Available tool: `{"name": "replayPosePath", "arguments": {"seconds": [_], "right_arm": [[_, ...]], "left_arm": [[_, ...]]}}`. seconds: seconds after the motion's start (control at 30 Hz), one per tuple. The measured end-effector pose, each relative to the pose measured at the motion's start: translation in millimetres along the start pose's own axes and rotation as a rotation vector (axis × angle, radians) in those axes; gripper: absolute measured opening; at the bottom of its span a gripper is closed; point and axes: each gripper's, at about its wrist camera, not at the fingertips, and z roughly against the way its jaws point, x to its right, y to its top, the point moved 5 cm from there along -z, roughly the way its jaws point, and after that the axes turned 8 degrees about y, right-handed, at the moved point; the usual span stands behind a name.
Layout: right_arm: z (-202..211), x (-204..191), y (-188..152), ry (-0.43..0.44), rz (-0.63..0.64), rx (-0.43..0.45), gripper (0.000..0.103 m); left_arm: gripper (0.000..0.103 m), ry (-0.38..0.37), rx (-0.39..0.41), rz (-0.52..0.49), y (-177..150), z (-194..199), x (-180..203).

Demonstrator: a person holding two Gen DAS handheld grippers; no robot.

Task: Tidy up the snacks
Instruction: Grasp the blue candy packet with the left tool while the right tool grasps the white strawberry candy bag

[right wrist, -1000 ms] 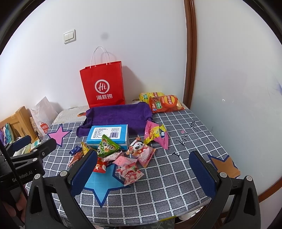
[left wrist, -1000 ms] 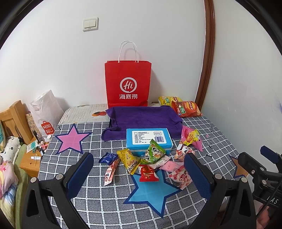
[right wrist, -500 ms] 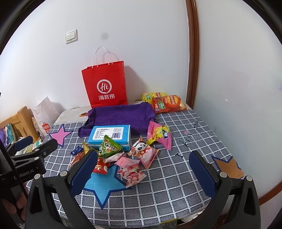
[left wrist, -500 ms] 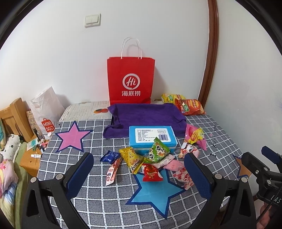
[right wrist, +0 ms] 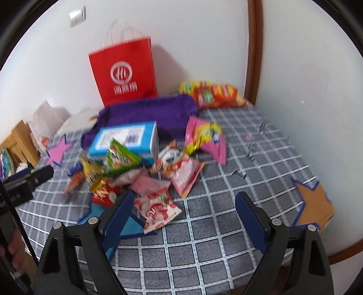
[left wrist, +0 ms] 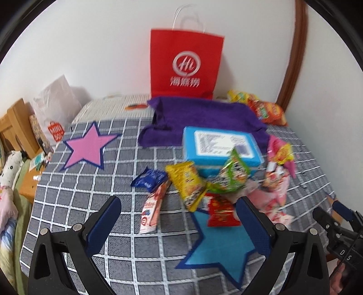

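Left gripper [left wrist: 179, 207] wide open, empty; ahead of its tips, left to right: white stick pack [left wrist: 152, 210], yellow packet [left wrist: 186, 184], red packet [left wrist: 221, 210]. Right gripper [right wrist: 185, 205] spread, empty, pink packet [right wrist: 157, 207] by its left finger. Light, crinkly, slippery, I'd say; pinch a sealed edge.

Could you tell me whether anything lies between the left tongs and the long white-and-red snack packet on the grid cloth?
Nothing visible does: the left tongs are open, and only bare grid cloth lies before the packet.

White walls [left wrist: 102, 45] are seen, with a brown wooden trim [right wrist: 254, 56] running up the corner. A light switch [right wrist: 77, 15] is mounted high; wooden furniture [left wrist: 15, 127] is glimpsed at left.
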Motion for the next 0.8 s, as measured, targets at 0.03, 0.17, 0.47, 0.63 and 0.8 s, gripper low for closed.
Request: {"name": "replayPosePath", "arguments": {"seconds": [0.03, 0.17, 0.47, 0.63, 0.8], "right_arm": [[-9.1, 0.3, -2.7, 0.006, 0.002, -0.016, 0.085], [-51.8, -3.6, -17.6, 0.024, 0.034, -0.092, 0.083], [-102.5, -17.5, -36.4, 0.091, 0.080, -0.184, 0.083], [-109.9, -22.0, -44.1, 0.063, 0.135, -0.197, 0.082], [-105.1, -23.4, -41.8, 0.066, 0.152, -0.184, 0.059]], "left_arm": [[0.101, 0.006, -0.011, 0.002, -1.5, -7.1, -1.8], [0.101, 0.012, -0.053, 0.017, -6.2, -33.0, -11.1], [0.101, -0.008, -0.100, 0.022, -6.7, -66.6, -19.1], [0.101, -0.026, -0.110, 0.013, -9.6, -76.0, -19.1], [0.101, -0.027, -0.127, 0.020, -12.8, -83.7, -25.8]]}}
